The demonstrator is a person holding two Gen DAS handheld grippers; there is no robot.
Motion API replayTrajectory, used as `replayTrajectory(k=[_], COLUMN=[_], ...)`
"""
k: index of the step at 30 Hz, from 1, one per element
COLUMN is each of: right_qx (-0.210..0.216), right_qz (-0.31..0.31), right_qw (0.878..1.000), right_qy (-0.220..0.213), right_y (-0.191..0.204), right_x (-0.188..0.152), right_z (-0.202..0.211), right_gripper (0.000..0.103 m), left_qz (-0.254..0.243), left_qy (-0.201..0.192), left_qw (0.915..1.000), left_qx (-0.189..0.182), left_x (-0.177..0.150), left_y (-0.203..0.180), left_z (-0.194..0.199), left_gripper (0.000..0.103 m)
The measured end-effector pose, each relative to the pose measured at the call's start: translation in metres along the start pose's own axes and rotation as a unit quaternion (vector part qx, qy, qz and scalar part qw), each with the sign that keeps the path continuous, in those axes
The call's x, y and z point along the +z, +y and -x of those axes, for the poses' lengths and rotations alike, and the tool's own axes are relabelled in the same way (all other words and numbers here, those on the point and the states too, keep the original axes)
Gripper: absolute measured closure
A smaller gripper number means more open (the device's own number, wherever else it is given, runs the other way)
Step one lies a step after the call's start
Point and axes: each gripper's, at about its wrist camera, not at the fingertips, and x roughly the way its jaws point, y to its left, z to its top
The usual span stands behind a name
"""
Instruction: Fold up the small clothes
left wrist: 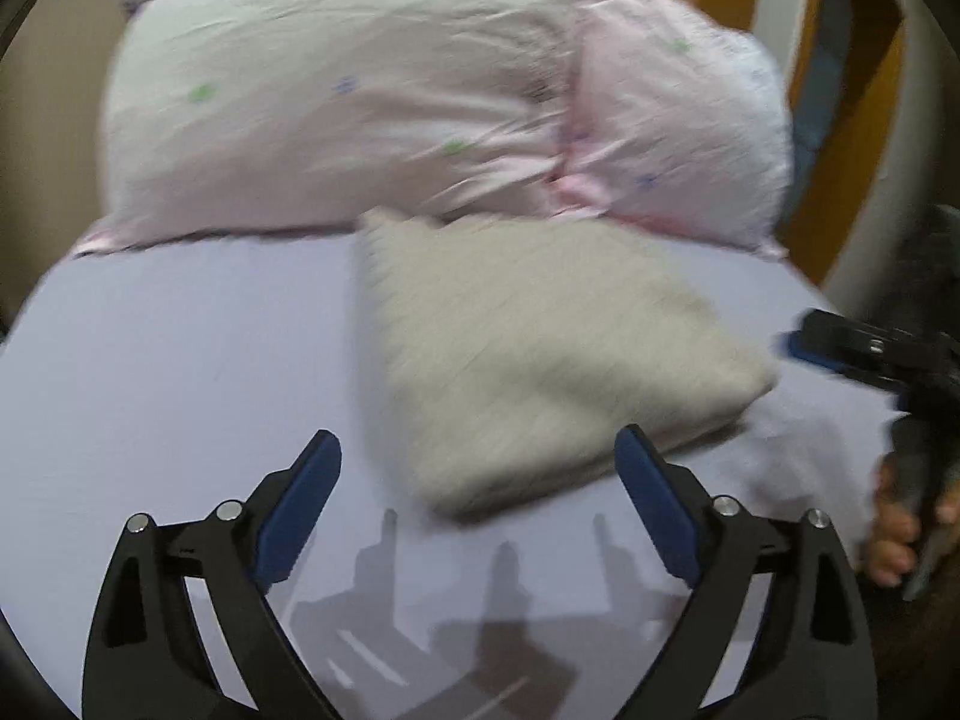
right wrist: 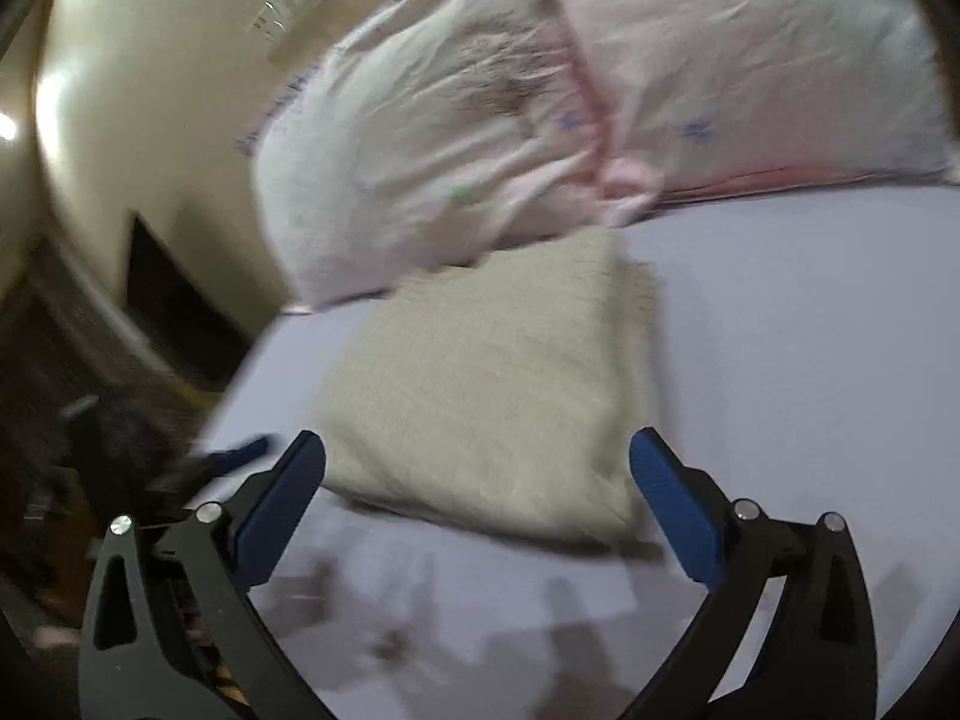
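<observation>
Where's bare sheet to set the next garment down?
Bare sheet lies left of the folded beige cloth, below the pillows. More lies right of it in the right wrist view. Crowded: the cloth's far edge at the pillows.

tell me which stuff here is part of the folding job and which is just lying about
Part of the job:
- beige folded cloth on the bed sheet
- left gripper, open, holding nothing
- right gripper, open, holding nothing

Just lying about:
- two pink pillows, and, behind the cloth
- wall switch plate
</observation>
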Motion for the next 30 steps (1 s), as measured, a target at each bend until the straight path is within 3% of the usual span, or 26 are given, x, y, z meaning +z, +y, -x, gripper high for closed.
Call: replayTrajectory(k=[1, 6, 14, 18, 30], right_qx=[-0.036, -0.116, -0.200, -0.203, -0.201], right_qz=[0.005, 0.015, 0.053, 0.055, 0.063], right_qw=[0.999, 0.990, 0.974, 0.973, 0.974], right_qy=[0.014, 0.078, 0.095, 0.091, 0.082], right_y=[0.001, 0.012, 0.033, 0.034, 0.033], right_x=[-0.010, -0.033, -0.046, -0.050, -0.050], right_z=[-0.003, -0.036, -0.062, -0.063, -0.062], right_gripper=[0.002, 0.002, 0.002, 0.002, 0.002], left_qz=[0.005, 0.019, 0.013, -0.007, -0.008], left_qy=[0.013, 0.050, 0.071, 0.088, 0.088], left_qw=[0.9998, 0.9982, 0.9955, 0.9928, 0.9927], left_qx=[0.017, 0.027, 0.061, 0.081, 0.082], left_x=[-0.008, -0.022, -0.023, -0.025, -0.024], left_y=[0.002, 0.010, 0.008, 0.003, 0.002], left_z=[-0.003, -0.020, -0.038, -0.044, -0.044], left_gripper=[0.006, 0.006, 0.005, 0.001, 0.001])
